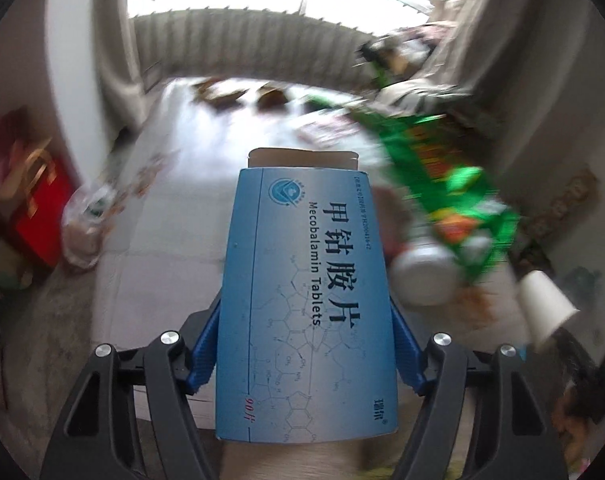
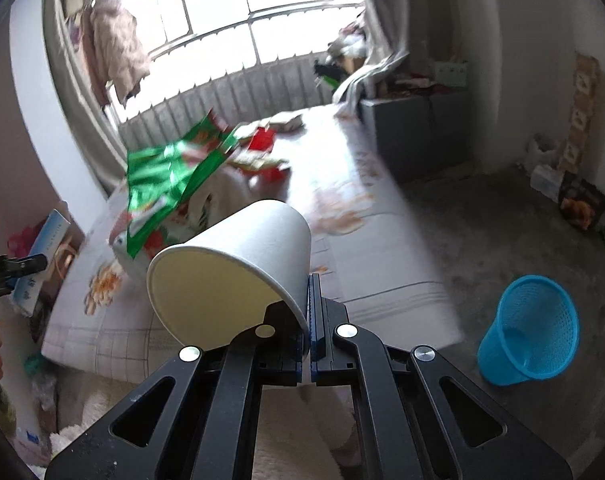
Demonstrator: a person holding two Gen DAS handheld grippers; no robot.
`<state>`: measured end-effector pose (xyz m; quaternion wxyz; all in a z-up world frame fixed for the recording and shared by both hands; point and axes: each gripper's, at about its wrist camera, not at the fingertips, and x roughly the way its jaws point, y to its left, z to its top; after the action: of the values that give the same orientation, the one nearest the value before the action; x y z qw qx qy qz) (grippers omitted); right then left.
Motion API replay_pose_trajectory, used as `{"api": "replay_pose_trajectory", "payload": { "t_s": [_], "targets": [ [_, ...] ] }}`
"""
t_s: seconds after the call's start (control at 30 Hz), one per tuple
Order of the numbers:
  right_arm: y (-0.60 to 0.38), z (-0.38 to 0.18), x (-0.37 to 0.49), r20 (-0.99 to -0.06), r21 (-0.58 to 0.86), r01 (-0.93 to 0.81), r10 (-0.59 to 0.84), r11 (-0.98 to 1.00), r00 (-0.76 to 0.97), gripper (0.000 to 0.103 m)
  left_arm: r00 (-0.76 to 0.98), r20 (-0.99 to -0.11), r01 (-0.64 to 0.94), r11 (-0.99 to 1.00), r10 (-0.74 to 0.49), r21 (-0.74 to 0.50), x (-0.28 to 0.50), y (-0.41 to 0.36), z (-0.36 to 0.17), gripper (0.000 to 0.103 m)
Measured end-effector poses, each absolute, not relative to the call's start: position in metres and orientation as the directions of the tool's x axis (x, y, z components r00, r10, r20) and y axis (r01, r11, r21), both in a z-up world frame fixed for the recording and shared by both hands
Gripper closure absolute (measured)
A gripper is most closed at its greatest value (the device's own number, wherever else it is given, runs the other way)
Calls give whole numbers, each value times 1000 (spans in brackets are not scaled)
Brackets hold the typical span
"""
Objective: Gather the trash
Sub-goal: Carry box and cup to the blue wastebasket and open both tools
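My left gripper (image 1: 306, 344) is shut on a blue tablet box (image 1: 306, 300), held flat between its blue pads over the bed. My right gripper (image 2: 307, 320) is shut on the rim of a white paper cup (image 2: 238, 264), tipped on its side with its mouth toward the camera. The cup also shows at the right of the left wrist view (image 1: 544, 304), and the tablet box shows at the left edge of the right wrist view (image 2: 46, 252). A green snack wrapper (image 2: 170, 176) lies on the bed beyond the cup; it is blurred in the left wrist view (image 1: 442, 184).
A blue mesh waste basket (image 2: 530, 328) stands on the grey floor at the right. The bed (image 2: 362, 248) has a white flowered sheet with more wrappers (image 2: 262, 152) at its far end. A white jar (image 1: 422, 268) lies beside the green wrapper. A red bag (image 1: 34, 196) stands at left.
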<state>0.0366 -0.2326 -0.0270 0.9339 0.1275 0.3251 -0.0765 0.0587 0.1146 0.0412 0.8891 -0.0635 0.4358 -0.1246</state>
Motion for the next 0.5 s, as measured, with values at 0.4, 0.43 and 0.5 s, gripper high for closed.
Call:
{"api": "replay_pose_trajectory", "payload": {
  "t_s": [0.4, 0.43, 0.5],
  "targets": [
    [-361, -29, -35, -587, 298, 538, -293, 789, 755, 102, 351, -706, 686, 682, -615, -254, 54, -149, 85, 33],
    [-371, -33, -39, -597, 309, 563, -304, 767, 742, 102, 305, -717, 711, 651, -626, -266, 57, -178, 80, 33],
    [-404, -51, -51, -633, 349, 630, -321, 694, 704, 102, 204, -746, 746, 594, -634, -301, 64, -234, 64, 33]
  ]
}}
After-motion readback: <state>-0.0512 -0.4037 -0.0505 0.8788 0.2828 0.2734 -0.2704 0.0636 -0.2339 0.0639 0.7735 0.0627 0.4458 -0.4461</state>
